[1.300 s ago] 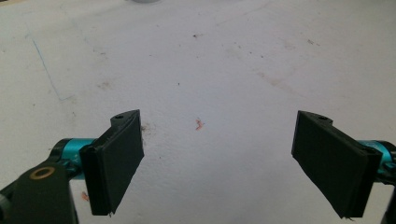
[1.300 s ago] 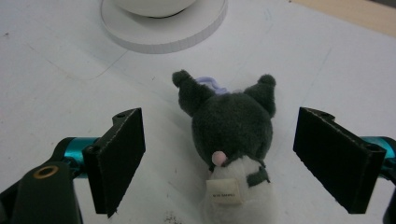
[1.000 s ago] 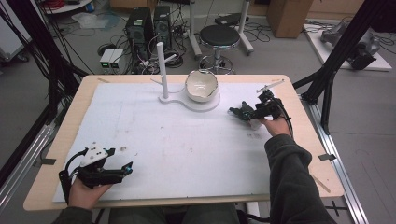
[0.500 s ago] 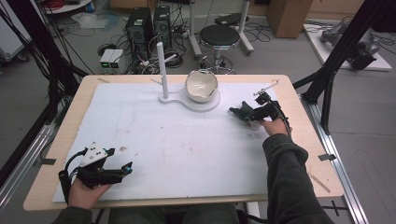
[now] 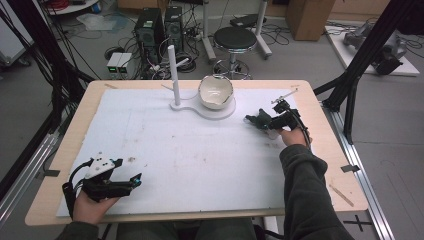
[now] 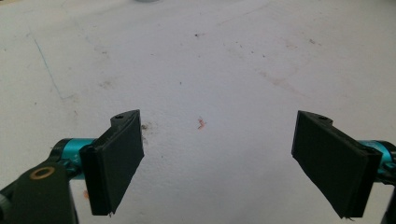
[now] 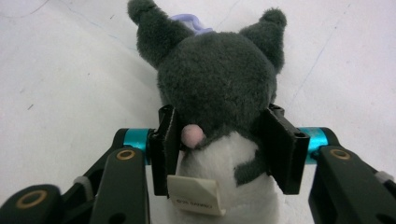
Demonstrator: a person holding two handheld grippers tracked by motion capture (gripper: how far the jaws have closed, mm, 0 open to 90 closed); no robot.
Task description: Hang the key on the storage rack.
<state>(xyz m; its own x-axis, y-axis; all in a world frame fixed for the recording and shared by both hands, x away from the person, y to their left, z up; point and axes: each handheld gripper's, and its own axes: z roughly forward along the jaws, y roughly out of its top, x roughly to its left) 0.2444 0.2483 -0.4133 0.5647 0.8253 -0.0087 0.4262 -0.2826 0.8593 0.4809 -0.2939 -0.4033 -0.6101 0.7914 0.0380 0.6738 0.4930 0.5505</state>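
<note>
Gripped at mid-right of the high view, a dark grey and white plush toy (image 7: 219, 107) is held by the right gripper (image 7: 224, 144), its long axis pointing toward the white bowl (image 5: 215, 92) up-left; the left gripper (image 6: 219, 158) is seen wide and empty at lower left.

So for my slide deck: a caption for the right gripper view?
Right claw shut on a dark grey plush toy above the white table mat.

The plush toy (image 7: 219, 93) carries a small tag (image 7: 194, 195) whose print is too blurred to read.
</note>
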